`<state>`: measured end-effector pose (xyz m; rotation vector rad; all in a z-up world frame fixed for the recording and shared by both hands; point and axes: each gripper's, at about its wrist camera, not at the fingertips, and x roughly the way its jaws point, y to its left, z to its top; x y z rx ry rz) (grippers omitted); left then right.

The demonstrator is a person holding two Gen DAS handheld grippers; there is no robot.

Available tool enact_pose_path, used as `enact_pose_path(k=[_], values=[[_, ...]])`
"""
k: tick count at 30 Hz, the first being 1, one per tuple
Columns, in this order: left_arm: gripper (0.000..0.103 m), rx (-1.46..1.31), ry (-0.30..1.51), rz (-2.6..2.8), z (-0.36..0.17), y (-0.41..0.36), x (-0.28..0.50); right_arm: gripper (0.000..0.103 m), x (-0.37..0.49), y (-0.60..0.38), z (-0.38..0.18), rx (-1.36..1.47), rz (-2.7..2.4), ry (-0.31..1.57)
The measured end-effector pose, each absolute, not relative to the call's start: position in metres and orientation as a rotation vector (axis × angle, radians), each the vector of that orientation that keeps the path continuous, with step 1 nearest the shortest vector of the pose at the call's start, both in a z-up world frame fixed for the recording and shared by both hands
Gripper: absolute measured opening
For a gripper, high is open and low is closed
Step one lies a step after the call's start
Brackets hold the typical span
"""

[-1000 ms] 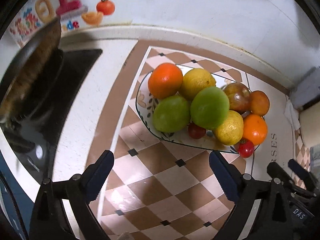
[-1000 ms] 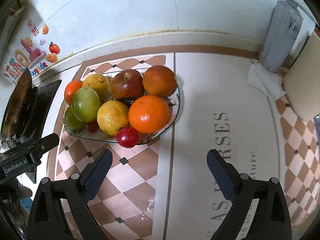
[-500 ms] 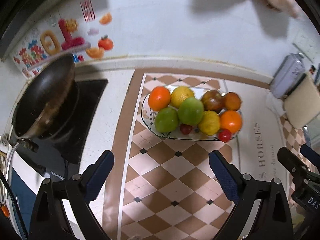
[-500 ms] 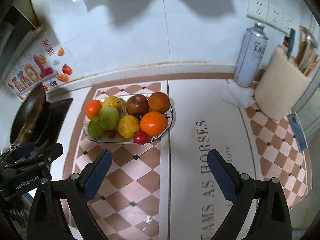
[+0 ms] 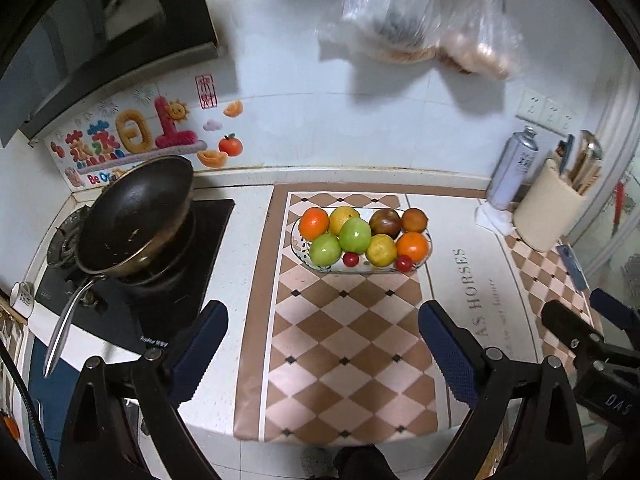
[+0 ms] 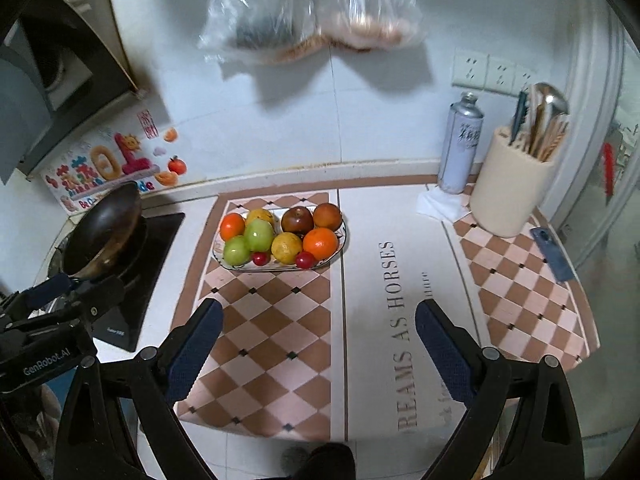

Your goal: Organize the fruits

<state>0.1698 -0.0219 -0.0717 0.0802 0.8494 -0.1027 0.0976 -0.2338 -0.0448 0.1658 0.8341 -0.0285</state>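
Note:
A patterned oval plate (image 5: pixel 298 250) (image 6: pixel 219 258) on the checkered mat holds oranges (image 5: pixel 412 247), green apples (image 5: pixel 354 235), lemons (image 5: pixel 381 250), a dark apple (image 5: pixel 385 221) and small red fruits (image 5: pixel 404 263). My left gripper (image 5: pixel 322 350) is open and empty, well back from the plate above the counter's front edge. My right gripper (image 6: pixel 318 342) is open and empty, also well back, to the plate's right front.
A black pan (image 5: pixel 136 216) sits on the stove at left. A spray can (image 6: pixel 460 148), a utensil holder (image 6: pixel 512 184) and a cloth (image 6: pixel 438 204) stand at back right. Plastic bags (image 6: pixel 312 12) hang on the wall above.
Both grippers have pulled back and up, away from the plate. The fruit plate looks much smaller and more of the kitchen shows. Both stay open.

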Motion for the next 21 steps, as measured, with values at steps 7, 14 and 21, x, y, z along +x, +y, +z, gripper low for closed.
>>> enact_pose_path(k=[7,14,21], values=[[0.097,0.093,0.823,-0.122,-0.046,-0.009,0.114,0.102,0.040,-0.220,-0.008,0.161,-0.010,0.790],[0.097,0.104,0.805,-0.107,-0.032,0.000,0.086,0.102,0.016,-0.212,0.008,0.152,0.008,0.771],[0.097,0.079,0.793,-0.089,-0.028,0.001,0.079,0.102,0.018,-0.214,0.013,0.154,0.028,0.785]])
